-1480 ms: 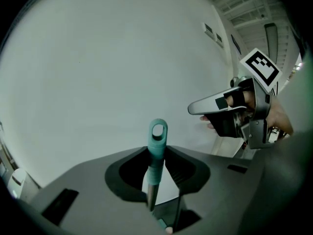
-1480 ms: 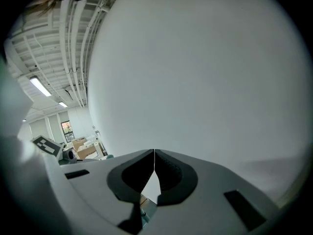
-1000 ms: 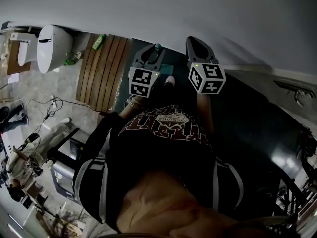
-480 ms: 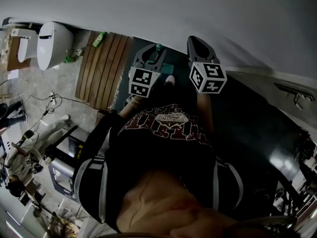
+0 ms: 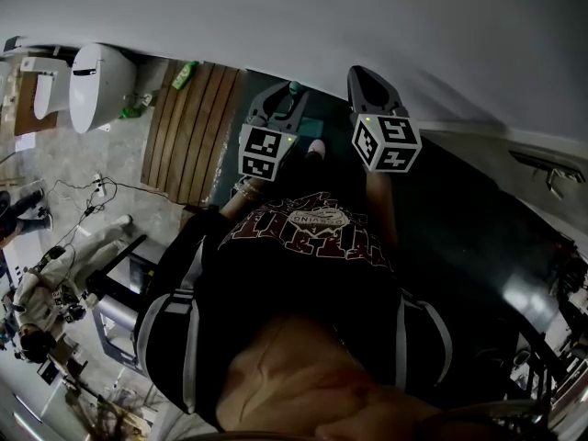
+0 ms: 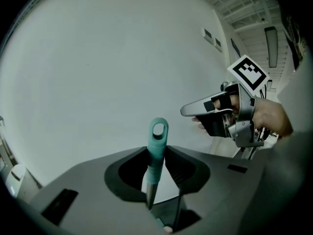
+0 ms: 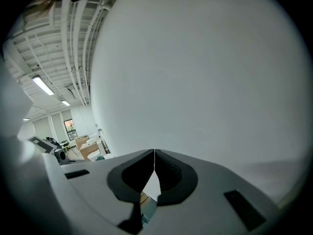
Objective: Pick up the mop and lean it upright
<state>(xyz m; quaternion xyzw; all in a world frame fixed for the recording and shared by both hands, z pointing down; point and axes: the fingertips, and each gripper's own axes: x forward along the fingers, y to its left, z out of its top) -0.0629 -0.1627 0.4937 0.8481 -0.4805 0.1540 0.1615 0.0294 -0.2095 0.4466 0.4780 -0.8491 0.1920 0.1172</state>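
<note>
Head view first: a person in a black shirt [image 5: 303,246] faces a pale wall [image 5: 276,7] with both grippers held up close to it. The left gripper [image 5: 283,99] has the teal tip of the mop [image 5: 294,87] poking out at its jaws, right near the wall. The right gripper [image 5: 361,76] sits just beside it. Off to the left there's a toilet [image 5: 96,85], a slatted wood mat [image 5: 188,136] and a green bottle [image 5: 184,73] at the mat's far end.

Left gripper view: the mop's teal handle end [image 6: 159,131], the bit with the hang hole, stands upright between the jaws against the plain wall. The fingers sit flush on both sides of it, so it looks pinched. It's dim down in there though, so I wouldn't swear how hard they press. The right gripper shows off to the right with a hand [image 6: 271,116] on it, jaws together.

Right gripper view: fingers pressed together tip to tip, nothing between them, wall straight ahead. At far left there's a room with boxes [image 7: 88,148] and ceiling lights [image 7: 43,85].
</note>
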